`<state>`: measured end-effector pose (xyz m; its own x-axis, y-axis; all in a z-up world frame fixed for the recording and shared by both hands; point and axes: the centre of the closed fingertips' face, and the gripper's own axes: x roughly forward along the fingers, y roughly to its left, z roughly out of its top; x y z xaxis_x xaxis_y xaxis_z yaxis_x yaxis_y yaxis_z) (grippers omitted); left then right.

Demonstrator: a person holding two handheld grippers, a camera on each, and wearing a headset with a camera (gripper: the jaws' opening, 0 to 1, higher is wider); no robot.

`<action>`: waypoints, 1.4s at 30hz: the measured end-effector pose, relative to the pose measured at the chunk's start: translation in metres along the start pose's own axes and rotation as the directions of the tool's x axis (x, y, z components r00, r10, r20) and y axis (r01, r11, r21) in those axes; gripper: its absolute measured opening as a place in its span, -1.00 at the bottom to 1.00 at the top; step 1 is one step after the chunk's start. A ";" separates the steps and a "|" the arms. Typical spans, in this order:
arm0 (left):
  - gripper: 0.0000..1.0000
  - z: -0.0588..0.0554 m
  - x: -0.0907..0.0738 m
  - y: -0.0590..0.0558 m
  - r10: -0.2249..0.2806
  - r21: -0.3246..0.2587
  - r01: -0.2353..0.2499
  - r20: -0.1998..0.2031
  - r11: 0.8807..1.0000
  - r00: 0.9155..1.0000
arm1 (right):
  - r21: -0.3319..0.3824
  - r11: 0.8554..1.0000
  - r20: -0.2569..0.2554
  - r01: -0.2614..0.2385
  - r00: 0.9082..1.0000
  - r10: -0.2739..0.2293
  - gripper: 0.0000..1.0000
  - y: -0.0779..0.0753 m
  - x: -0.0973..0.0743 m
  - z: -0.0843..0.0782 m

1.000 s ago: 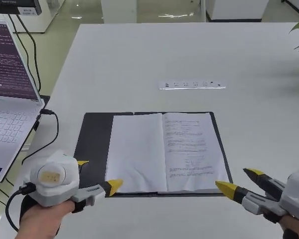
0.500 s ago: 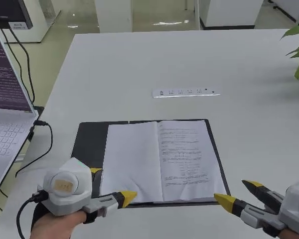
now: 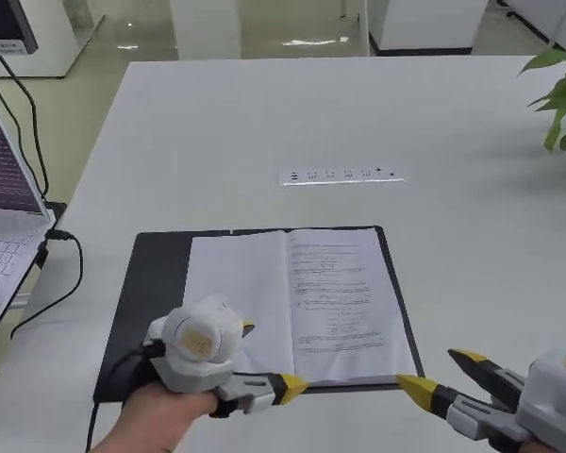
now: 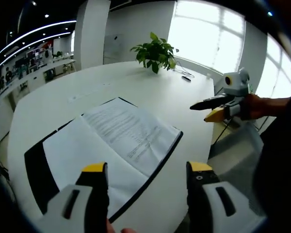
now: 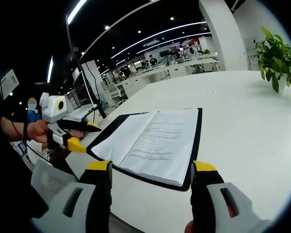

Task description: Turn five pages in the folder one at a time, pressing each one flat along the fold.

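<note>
White bench [image 3: 264, 113] carries the open folder [image 3: 264, 293] at frame centre. With jaws apart, the left claw [image 3: 270, 357] has shifted from the folder's lower-left corner toward the fold. Also apart, the right claw [image 3: 439, 371] sits off the lower-right corner, probably ready to lift a page.

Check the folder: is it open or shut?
Open. The folder lies spread flat on the table, a blank page left of the fold and a printed page right of it.
</note>
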<state>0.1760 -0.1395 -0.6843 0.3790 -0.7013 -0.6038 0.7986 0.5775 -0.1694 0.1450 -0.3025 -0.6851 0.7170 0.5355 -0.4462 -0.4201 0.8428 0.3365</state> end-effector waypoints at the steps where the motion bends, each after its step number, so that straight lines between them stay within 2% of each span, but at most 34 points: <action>1: 0.29 0.003 0.004 -0.001 -0.006 -0.001 0.006 0.001 1.000 1.000 | 0.004 1.000 0.004 0.000 1.000 0.000 0.29 0.000 0.000 0.001; 3: 0.29 0.011 0.017 -0.005 -0.026 -0.001 0.026 0.005 1.000 1.000 | 0.013 1.000 0.010 -0.001 1.000 0.000 0.29 0.000 0.000 0.002; 4: 0.28 0.015 0.025 -0.011 -0.051 -0.001 0.051 0.004 0.999 0.999 | 0.014 1.000 0.008 -0.001 1.000 0.000 0.29 0.000 0.000 0.002; 8: 0.29 0.023 0.051 -0.023 -0.087 0.042 0.088 -0.024 0.995 0.996 | 0.006 1.000 -0.018 -0.007 1.000 0.007 0.28 0.001 -0.001 -0.004; 12: 0.29 0.030 0.078 -0.032 -0.109 0.054 0.111 -0.039 0.992 0.993 | 0.013 1.000 -0.021 -0.002 1.000 0.003 0.28 -0.001 -0.003 -0.005; 16: 0.28 0.029 0.108 -0.039 -0.117 0.082 0.123 -0.077 0.989 0.990 | 0.023 1.000 -0.017 0.003 1.000 -0.002 0.27 -0.004 -0.004 -0.005; 19: 0.28 0.019 0.135 -0.037 -0.100 0.048 0.106 -0.114 0.993 0.988 | 0.035 0.999 -0.023 0.007 1.000 -0.007 0.24 -0.007 -0.003 -0.009; 22: 0.30 0.017 0.150 -0.040 -0.086 0.039 0.092 -0.121 0.995 0.989 | 0.038 0.999 -0.032 0.009 0.999 -0.007 0.23 -0.007 -0.002 -0.011; 23: 0.29 0.017 0.154 -0.039 -0.067 0.055 0.073 -0.118 0.996 0.991 | 0.040 0.999 -0.032 0.008 0.999 -0.007 0.23 -0.007 -0.002 -0.012; 24: 0.29 0.017 0.158 -0.036 -0.032 0.095 0.044 -0.123 0.995 0.992 | 0.045 0.999 -0.028 0.007 1.000 -0.006 0.23 -0.008 -0.001 -0.011; 25: 0.31 0.014 0.161 -0.035 -0.021 0.106 0.036 -0.138 0.994 0.990 | 0.048 0.999 -0.027 0.006 1.000 -0.005 0.23 -0.008 -0.002 -0.011; 27: 0.34 0.007 0.169 -0.042 -0.043 0.080 0.057 -0.162 0.995 0.986 | 0.056 0.998 -0.031 0.007 1.000 -0.005 0.21 -0.010 -0.001 -0.013; 29: 0.34 0.002 0.174 -0.045 -0.045 0.081 0.060 -0.170 0.995 0.984 | 0.058 0.998 -0.039 0.010 0.999 -0.008 0.21 -0.013 0.000 -0.016; 30: 0.32 -0.002 0.173 -0.043 -0.022 0.107 0.041 -0.181 0.993 0.983 | 0.058 0.998 -0.041 0.010 0.999 -0.008 0.21 -0.013 0.000 -0.016; 31: 0.26 -0.001 0.173 -0.038 0.006 0.147 0.019 -0.170 0.989 0.985 | 0.059 0.998 -0.042 0.011 0.999 -0.008 0.20 -0.014 -0.001 -0.016; 32: 0.22 -0.003 0.172 -0.036 0.022 0.188 0.012 -0.178 0.982 0.984 | 0.062 0.998 -0.041 0.012 0.999 -0.010 0.20 -0.016 -0.001 -0.016; 33: 0.20 -0.003 0.172 -0.039 0.008 0.166 0.021 -0.176 0.986 0.984 | 0.065 0.998 -0.039 0.013 0.999 -0.010 0.19 -0.017 -0.001 -0.015; 42: 0.10 -0.001 0.172 -0.033 -0.004 0.147 0.029 -0.167 0.989 0.986 | 0.083 0.997 -0.028 -0.002 1.000 0.004 0.14 -0.025 0.012 -0.009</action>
<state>0.2144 -0.2780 -0.7834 0.2924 -0.6236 -0.7250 0.8693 0.4893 -0.0703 0.1592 -0.3168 -0.7065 0.6993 0.5402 -0.4682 -0.3739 0.8346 0.4046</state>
